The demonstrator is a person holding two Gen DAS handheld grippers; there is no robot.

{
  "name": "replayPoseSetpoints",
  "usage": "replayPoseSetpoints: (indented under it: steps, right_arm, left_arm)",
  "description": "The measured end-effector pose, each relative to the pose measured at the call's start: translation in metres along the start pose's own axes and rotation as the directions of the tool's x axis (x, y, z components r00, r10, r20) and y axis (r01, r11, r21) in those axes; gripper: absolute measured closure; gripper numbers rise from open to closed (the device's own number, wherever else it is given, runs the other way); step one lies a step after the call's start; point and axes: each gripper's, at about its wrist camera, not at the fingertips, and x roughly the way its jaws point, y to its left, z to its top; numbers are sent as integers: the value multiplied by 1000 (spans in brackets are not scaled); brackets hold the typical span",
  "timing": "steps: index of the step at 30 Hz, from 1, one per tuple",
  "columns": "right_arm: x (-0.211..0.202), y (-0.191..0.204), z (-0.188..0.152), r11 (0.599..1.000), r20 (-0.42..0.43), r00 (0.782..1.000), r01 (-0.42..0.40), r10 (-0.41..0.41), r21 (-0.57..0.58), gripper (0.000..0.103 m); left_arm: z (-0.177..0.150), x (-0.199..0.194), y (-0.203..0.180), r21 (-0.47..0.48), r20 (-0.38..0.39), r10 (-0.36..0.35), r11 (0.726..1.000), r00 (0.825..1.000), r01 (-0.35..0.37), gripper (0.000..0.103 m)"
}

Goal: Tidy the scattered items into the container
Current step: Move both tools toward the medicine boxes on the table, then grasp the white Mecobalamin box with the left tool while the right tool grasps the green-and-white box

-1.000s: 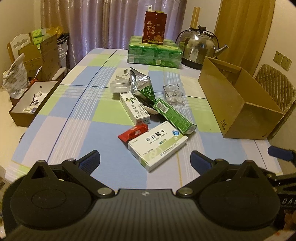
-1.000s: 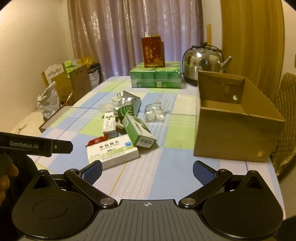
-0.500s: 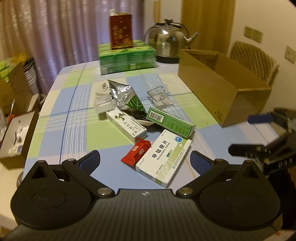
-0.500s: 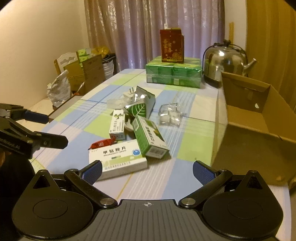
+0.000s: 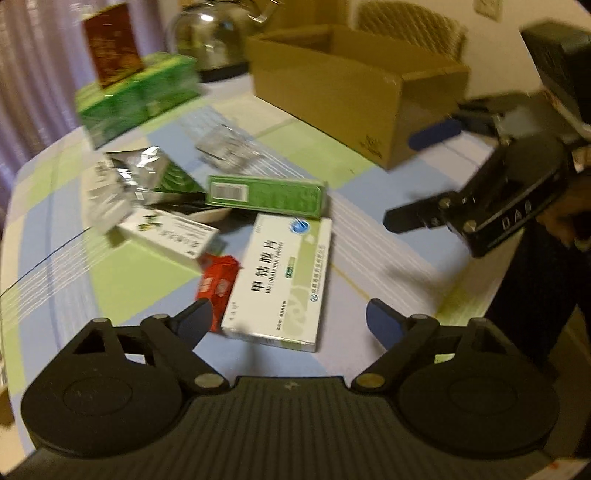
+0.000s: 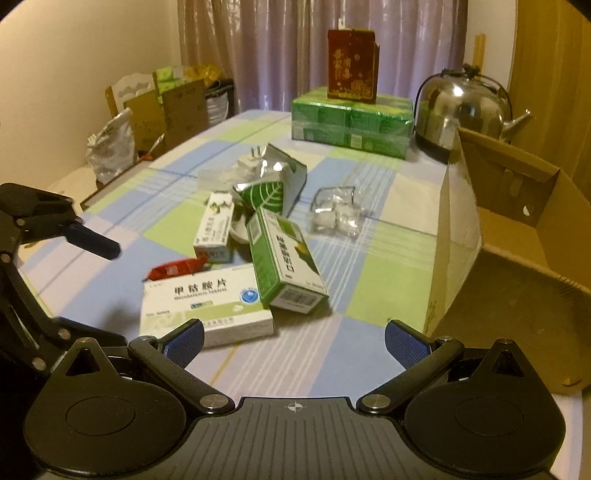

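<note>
Both tongs, left tongs and right tongs, gape empty above the desk; white box at twelve o'clock, cardboard box at two.

Warm, dim indoor light gives both views a yellowish cast. The left wrist view is smeared by motion blur: the cardboard box, the green packs and the kettle toward the tabletop's far edge are streaked, and only the white medicine box near the left tool reads clearly. The right wrist view is sharper, with glare on the steel kettle and the foil pouch. Soft shadows sit beside the boxes. Fisheye bending curves the tabletop edges, and the frame corners go dark.
</note>
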Motion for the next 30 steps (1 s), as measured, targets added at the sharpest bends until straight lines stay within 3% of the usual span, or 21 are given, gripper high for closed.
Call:
replayPoseSetpoints:
  steps: [7, 12, 20, 27, 29, 30]
  right_arm:
    - [20, -4, 6, 998, 5, 998, -57, 57, 19, 2]
    - [38, -8, 18, 997, 17, 997, -79, 79, 12, 2]
    - [70, -23, 34, 993, -2, 994, -112, 112, 33, 2]
    - [101, -43, 43, 953, -38, 969, -232, 244, 196, 2]
    - [106, -44, 44, 949, -54, 965, -240, 255, 205, 14]
    - [107, -44, 44, 949, -64, 964, -239, 257, 206, 30]
  left_arm:
    - [0, 36, 12, 57, -57, -26, 998, 998, 29, 24]
    - [0, 47, 16, 52, -82, -65, 996, 994, 69, 30]
    - [2, 60, 21, 12, -107, -69, 997, 992, 71, 35]
    - [1, 57, 21, -22, -107, -45, 999, 993, 43, 35]
    - [0, 57, 20, -21, -109, -43, 999, 993, 41, 35]
    - [0, 57, 20, -23, -110, -41, 999, 993, 39, 35]
